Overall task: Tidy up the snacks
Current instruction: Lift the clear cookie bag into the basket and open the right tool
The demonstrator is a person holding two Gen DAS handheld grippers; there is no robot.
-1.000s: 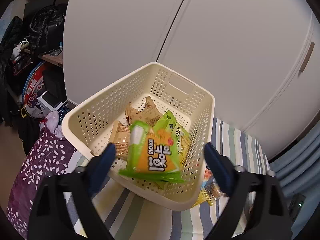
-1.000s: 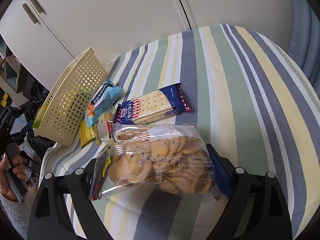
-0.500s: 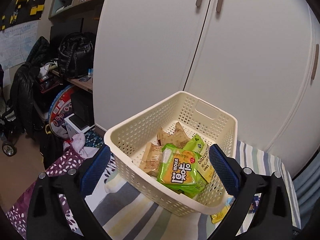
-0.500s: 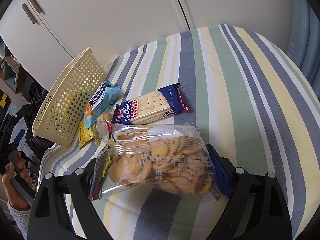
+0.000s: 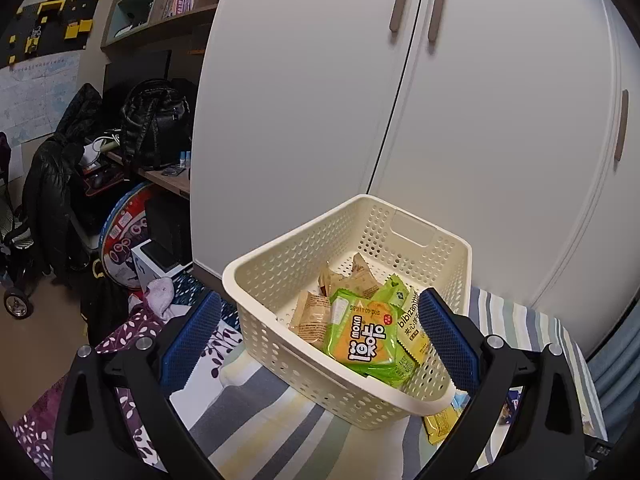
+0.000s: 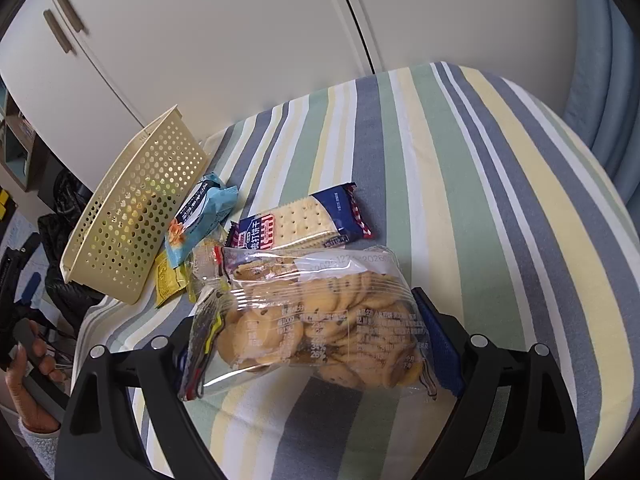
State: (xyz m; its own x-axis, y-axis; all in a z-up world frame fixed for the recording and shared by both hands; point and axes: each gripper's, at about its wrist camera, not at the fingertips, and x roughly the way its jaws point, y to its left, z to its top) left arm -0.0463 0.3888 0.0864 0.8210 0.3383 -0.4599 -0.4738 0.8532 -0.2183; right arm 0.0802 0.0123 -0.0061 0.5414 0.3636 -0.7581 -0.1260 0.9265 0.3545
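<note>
Behind cookie bag (image 6: 316, 320), right fingertips apparently hidden

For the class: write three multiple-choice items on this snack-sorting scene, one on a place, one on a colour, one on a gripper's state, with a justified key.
1. Where does the green snack pack lie?
A. inside the cream basket
B. on the striped cloth
C. in a gripper

2. What colour is the wrapper of the cracker pack?
A. red
B. dark blue
C. green

3. How is the right gripper?
A. open and empty
B. shut on a basket
C. shut on the cookie bag

Key: 1 A, it rests among other packets within the basket walls. 2 B, dark blue ends frame the crackers. 3 C, both pads press against the bag's ends.
</note>
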